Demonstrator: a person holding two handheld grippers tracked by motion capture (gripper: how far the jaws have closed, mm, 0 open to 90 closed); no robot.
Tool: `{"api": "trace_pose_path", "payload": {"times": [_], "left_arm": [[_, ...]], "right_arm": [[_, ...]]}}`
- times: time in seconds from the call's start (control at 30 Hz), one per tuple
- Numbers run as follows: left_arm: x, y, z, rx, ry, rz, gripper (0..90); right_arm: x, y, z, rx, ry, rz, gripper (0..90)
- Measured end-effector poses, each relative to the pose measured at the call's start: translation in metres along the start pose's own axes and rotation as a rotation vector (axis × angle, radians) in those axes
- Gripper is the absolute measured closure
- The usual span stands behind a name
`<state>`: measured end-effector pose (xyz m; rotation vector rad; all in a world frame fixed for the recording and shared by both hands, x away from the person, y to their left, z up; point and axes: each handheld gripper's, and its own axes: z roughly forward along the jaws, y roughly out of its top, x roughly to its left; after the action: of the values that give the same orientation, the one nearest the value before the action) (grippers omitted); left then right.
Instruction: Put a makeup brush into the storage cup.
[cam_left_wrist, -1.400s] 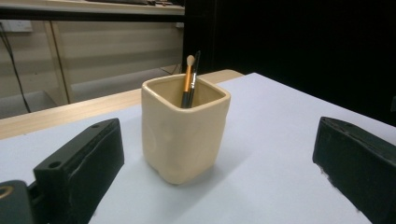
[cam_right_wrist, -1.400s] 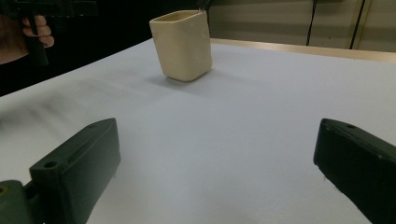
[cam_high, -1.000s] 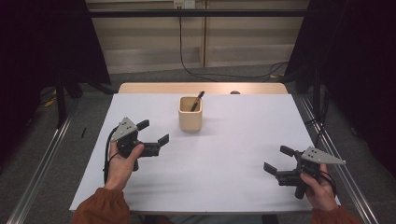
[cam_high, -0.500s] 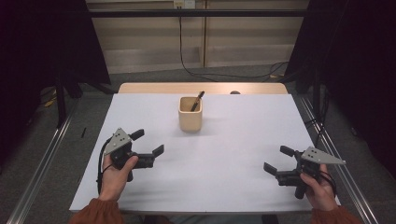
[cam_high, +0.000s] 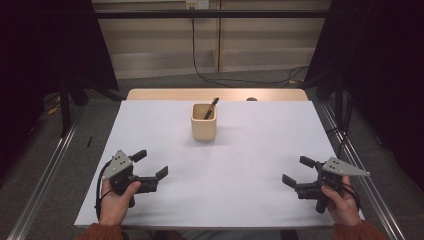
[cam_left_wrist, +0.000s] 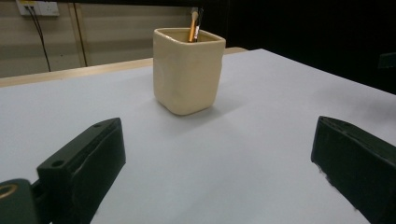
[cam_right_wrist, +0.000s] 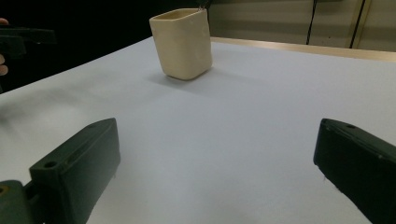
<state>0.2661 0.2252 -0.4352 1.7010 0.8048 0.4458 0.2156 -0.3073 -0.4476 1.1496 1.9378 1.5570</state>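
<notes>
A cream square cup (cam_high: 204, 121) stands at the middle back of the white table (cam_high: 250, 150), with a dark-tipped pen (cam_high: 211, 108) leaning inside it. The cup (cam_left_wrist: 187, 70) sits ahead of the jaws in the left gripper view, pen (cam_left_wrist: 193, 25) poking out the top. It appears as well in the right gripper view, the cup (cam_right_wrist: 183, 43) at upper left. My left gripper (cam_high: 150, 164) is at the front left, open and holding nothing. My right gripper (cam_high: 298, 171) rests at the front right, open, nothing between its jaws.
A wooden strip (cam_high: 165, 94) runs along the table's far edge. Metal rails (cam_high: 47, 165) flank the table on the floor. Cables (cam_high: 210, 75) trail on the floor behind, below a wall socket (cam_high: 196, 4). Dark curtains hang at both sides.
My left gripper has drawn back toward the front left edge of the table and lowered. The right gripper has stayed put.
</notes>
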Motion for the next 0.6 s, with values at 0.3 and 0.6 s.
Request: {"api": "trace_pose_path", "payload": {"times": [0.3,0.6], "left_arm": [[-0.003,-0.010,-0.012,-0.008,0.022,0.018,2.1],[-0.004,-0.013,-0.020,-0.040,0.036,-0.001,2.2]], "right_arm": [[0.000,0.000,-0.001,-0.004,0.000,-0.001,0.0],[-0.001,0.000,0.000,0.001,-0.007,-0.013,0.0]]}}
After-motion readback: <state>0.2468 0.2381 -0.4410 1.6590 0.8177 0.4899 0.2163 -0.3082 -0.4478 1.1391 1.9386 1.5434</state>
